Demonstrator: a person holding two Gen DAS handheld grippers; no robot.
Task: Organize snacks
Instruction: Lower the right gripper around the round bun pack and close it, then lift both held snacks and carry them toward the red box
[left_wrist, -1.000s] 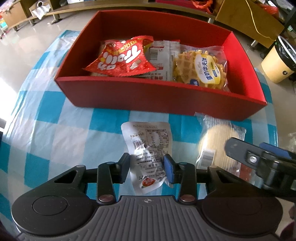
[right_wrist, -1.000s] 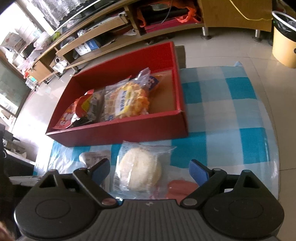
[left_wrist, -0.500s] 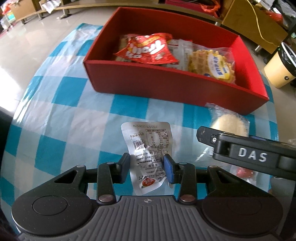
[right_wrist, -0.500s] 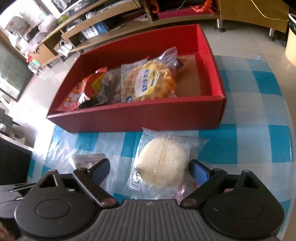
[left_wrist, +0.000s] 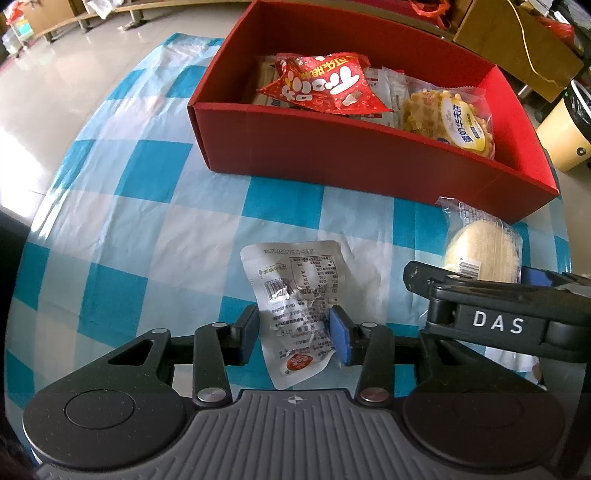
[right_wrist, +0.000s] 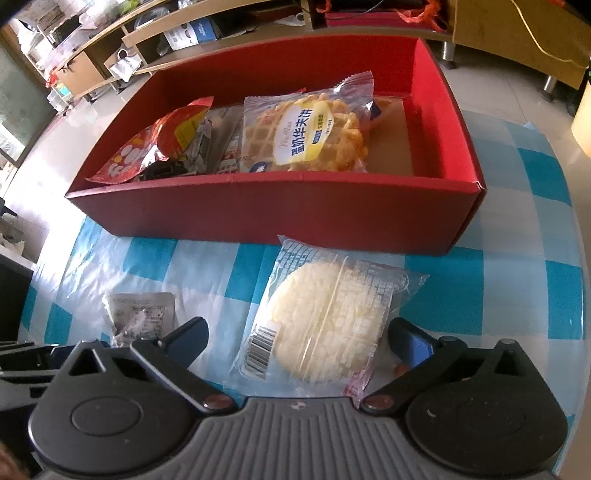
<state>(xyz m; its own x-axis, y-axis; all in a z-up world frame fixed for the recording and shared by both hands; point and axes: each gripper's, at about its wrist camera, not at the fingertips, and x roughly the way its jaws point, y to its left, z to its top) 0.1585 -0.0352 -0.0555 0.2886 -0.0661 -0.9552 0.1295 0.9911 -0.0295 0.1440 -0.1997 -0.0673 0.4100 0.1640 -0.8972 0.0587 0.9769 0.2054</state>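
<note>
A silver snack packet (left_wrist: 295, 295) lies on the blue-checked tablecloth (left_wrist: 147, 229), crumpled between the pads of my left gripper (left_wrist: 294, 334). The pads still press its edges while the jaws are opening. To the right, a round pale bun in a clear wrapper (right_wrist: 325, 321) lies flat in front of the red box (right_wrist: 258, 214). My right gripper (right_wrist: 299, 332) straddles the bun with its jaws opening very wide, the pads clear of the wrapper. The box (left_wrist: 369, 147) holds a red snack bag (left_wrist: 325, 85) and a waffle packet (left_wrist: 454, 118).
A small reddish item (right_wrist: 400, 367) peeks out beside the right finger. The right end of the box floor (right_wrist: 391, 151) is bare. A yellow bin (left_wrist: 565, 140) stands on the floor past the table, and low wooden shelves (right_wrist: 184, 22) run behind it.
The left gripper slid the silver packet across the cloth, away from the box. The right gripper's jaws spread wider and came down closer around the bun.
</note>
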